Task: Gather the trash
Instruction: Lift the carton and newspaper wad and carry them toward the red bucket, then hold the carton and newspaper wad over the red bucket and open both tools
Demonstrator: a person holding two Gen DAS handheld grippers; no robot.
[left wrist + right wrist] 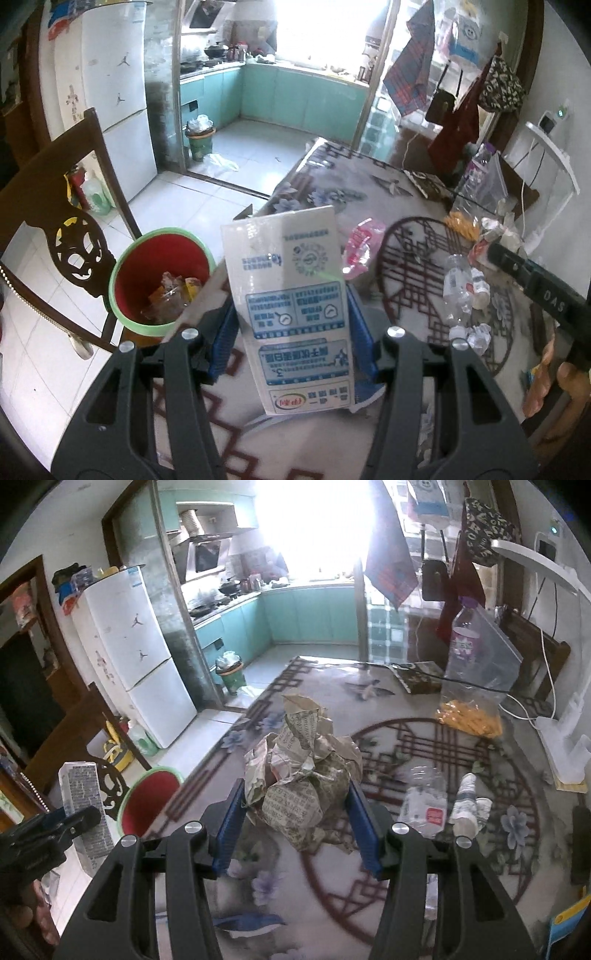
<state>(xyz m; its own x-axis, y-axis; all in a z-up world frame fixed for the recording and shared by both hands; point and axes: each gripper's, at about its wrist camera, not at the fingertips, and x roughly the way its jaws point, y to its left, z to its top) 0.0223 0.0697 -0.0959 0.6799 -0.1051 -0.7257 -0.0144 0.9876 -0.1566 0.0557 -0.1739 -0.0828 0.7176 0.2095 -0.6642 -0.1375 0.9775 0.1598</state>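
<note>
Left wrist view: the left gripper [291, 325] clamps a milk carton [291, 302] between its blue fingers, near the red bin [162, 277] beside the surface [332, 184]. Right wrist view — the right gripper [297, 821] squeezes crumpled newspaper [303, 771] above the surface.

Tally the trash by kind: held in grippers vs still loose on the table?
Milk carton, in left hand-held gripper: 1
Crumpled newspaper, in right hand-held gripper: 1
Clear plastic bottles on table: 1
Pink wrapper: 1
Small white bottle: 1
Total: 5
</note>
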